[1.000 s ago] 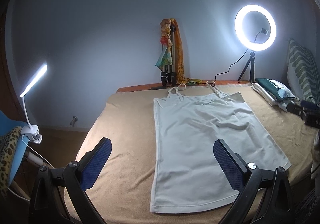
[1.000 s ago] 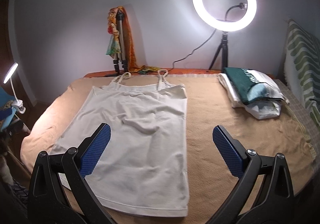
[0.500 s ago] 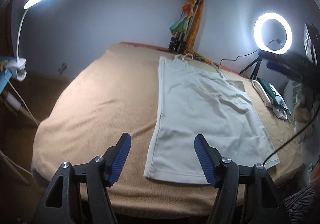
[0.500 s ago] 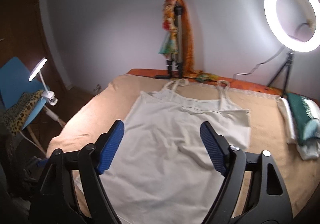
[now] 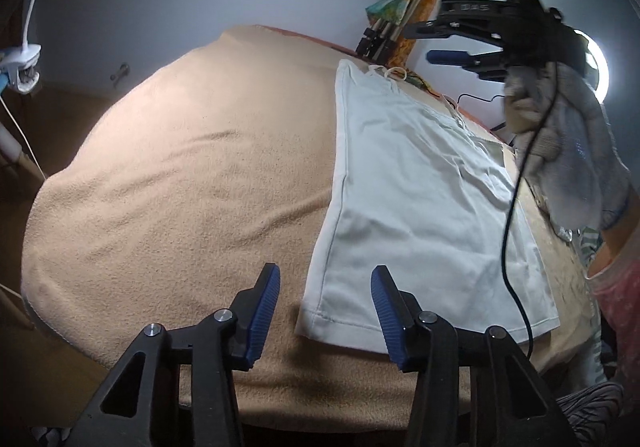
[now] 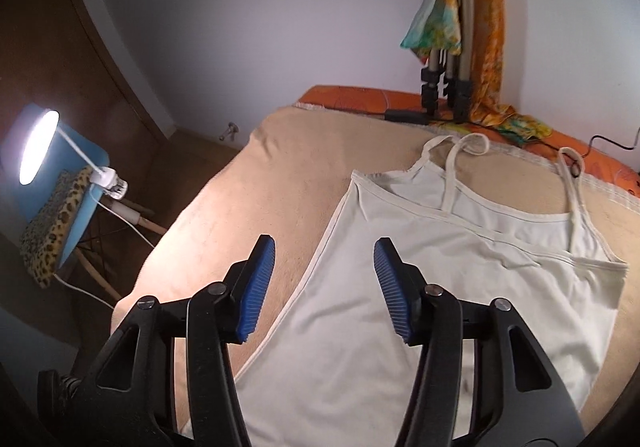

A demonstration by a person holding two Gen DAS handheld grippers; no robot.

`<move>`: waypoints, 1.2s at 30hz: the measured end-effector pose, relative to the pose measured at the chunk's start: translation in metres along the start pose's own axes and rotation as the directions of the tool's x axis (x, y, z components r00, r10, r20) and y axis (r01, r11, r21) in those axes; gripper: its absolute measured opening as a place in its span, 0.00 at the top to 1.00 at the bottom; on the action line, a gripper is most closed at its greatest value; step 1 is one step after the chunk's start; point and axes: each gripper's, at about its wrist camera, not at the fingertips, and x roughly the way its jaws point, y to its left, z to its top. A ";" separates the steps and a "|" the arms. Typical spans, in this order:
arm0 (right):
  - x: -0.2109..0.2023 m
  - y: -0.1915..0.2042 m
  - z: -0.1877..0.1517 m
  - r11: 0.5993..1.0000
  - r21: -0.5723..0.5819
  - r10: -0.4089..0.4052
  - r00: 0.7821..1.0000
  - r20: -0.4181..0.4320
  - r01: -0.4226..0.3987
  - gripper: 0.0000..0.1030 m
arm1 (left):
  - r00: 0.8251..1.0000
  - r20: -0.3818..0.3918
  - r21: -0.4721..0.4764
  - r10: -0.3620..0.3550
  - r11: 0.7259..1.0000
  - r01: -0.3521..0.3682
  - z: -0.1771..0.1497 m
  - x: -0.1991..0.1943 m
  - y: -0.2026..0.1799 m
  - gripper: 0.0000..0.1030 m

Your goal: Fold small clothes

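White camisole (image 5: 416, 183) flat on tan blanket (image 5: 180, 175), unfolded. Step: approach for first fold. Left gripper (image 5: 325, 311) over hem corner, right gripper (image 6: 324, 287) over strap-end side edge; jaws closing, nothing pinched. Next: lower, pinch edge.

The room is dim, lit by a white clip-on desk lamp (image 6: 38, 145) glaring off the bed's left edge and a round white ring light (image 5: 598, 65) blown out behind a gloved hand. Fisheye bending curves the edges; corners vignette to black. The far tool is motion-blurred.
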 end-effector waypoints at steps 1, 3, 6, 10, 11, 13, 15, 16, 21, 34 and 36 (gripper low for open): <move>0.013 0.000 0.003 1.000 0.002 -0.005 1.000 -0.016 0.005 0.50 | 1.000 -0.002 -0.002 -0.006 1.000 0.006 0.001 0.001 0.001 0.57; 0.034 0.000 0.009 1.000 0.007 -0.019 0.999 -0.047 0.019 0.54 | 1.000 -0.011 -0.006 -0.014 1.000 0.014 0.001 0.005 0.001 0.60; 0.066 -0.002 0.017 0.999 0.015 -0.044 0.995 -0.087 0.045 0.56 | 0.999 -0.033 -0.018 -0.031 0.999 0.030 0.001 0.012 0.004 0.65; 0.100 -0.004 0.026 0.998 0.023 -0.050 0.991 -0.126 0.054 0.58 | 0.997 -0.057 -0.052 -0.047 0.998 0.044 0.002 0.022 0.010 0.70; 0.107 -0.004 0.027 0.998 0.023 -0.056 0.990 -0.133 0.060 0.58 | 0.997 -0.054 -0.062 -0.052 0.997 0.049 0.003 0.023 0.011 0.71; 0.119 -0.006 0.032 0.997 0.027 -0.061 0.988 -0.143 0.066 0.59 | 0.997 -0.050 -0.066 -0.054 0.997 0.050 0.004 0.023 0.011 0.77; 0.129 -0.007 0.036 0.997 0.035 -0.061 0.986 -0.154 0.067 0.59 | 0.997 -0.051 -0.065 -0.061 0.996 0.057 0.004 0.023 0.010 0.81; 0.135 -0.008 0.039 0.997 0.038 -0.063 0.985 -0.162 0.070 0.60 | 0.996 -0.051 -0.065 -0.070 0.996 0.067 0.005 0.024 0.009 0.83; 0.153 -0.009 0.048 0.995 0.030 -0.092 0.977 -0.193 0.100 0.66 | 0.995 -0.044 -0.075 -0.091 0.993 0.088 0.005 0.023 0.009 0.91; 0.173 -0.010 0.056 0.982 -0.019 -0.188 0.955 -0.229 0.188 0.94 | 0.994 -0.001 -0.038 -0.113 0.993 0.113 0.006 0.014 0.000 0.97; 0.165 -0.016 0.057 0.986 0.002 -0.163 0.963 -0.215 0.167 0.95 | 0.993 0.004 -0.028 -0.119 0.992 0.119 0.007 0.013 -0.003 0.97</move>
